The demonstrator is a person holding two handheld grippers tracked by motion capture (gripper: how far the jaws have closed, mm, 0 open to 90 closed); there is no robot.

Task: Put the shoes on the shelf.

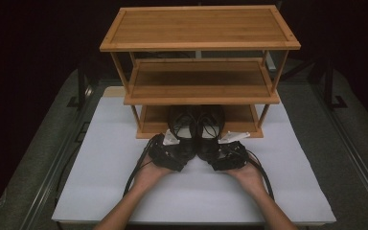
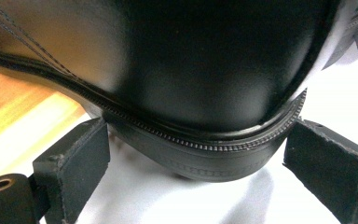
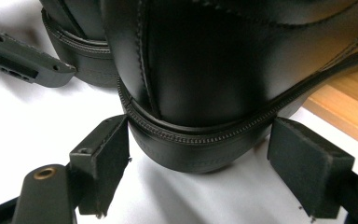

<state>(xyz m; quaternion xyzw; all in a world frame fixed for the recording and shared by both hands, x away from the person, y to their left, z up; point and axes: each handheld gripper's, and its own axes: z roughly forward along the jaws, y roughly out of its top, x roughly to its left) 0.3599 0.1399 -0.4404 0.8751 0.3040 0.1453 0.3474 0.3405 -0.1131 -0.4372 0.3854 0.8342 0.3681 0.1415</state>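
High view: pair of black shoes side by side on the bench point(image 1: 124, 191), toes under the bamboo rack's point(image 1: 199, 43) bottom shelf. Left of the pair's midline, left gripper point(image 1: 176, 149) open around left shoe's point(image 1: 182, 127) heel, pads against the welt, not clamped. Right of it, right gripper point(image 1: 216, 151) open about right shoe's point(image 1: 210, 125) heel. Best squeezed evenly at the welt, kept level, both slid straight under the rack together.

Two black shoes point(image 1: 196, 129), one wooden rack point(image 1: 199, 48) with three shelves, two grippers point(image 1: 170, 153), one bench point(image 1: 100, 191).
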